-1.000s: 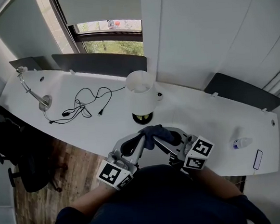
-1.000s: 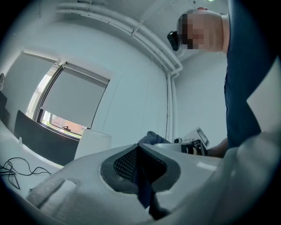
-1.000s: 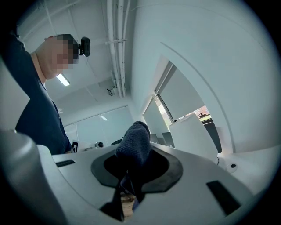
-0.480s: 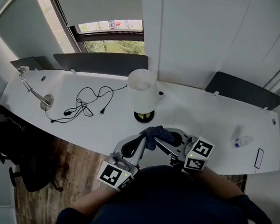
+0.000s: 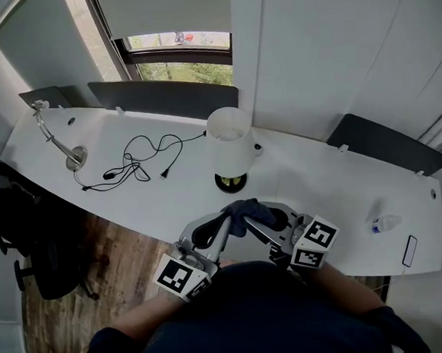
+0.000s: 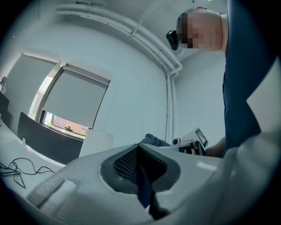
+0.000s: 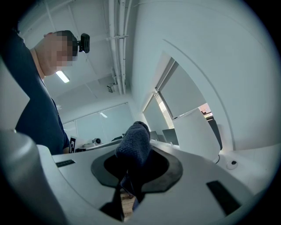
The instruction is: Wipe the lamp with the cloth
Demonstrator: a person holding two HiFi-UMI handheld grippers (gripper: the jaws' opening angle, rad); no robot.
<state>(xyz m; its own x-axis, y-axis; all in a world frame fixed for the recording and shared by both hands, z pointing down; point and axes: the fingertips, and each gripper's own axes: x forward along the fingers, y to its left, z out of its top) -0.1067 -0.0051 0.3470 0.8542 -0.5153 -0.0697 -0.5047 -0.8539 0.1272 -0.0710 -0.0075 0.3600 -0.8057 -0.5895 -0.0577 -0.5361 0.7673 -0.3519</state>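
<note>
black cable [image 5: 123, 172] left of lamp [image 5: 230, 144]

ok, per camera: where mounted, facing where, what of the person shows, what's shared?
Head view: on the head, steeply down at the white desk, white cylindrical-shade lamp, left claw, right claw; navy torso, forearms show.
Left gripper view: on the left claw, along jaws shut on the dark blue cloth, toward the window; torso right.
Right gripper view: on the right claw, upward along jaws shut on the cloth; torso left.
Shared: all show cloth and lamp.
</note>
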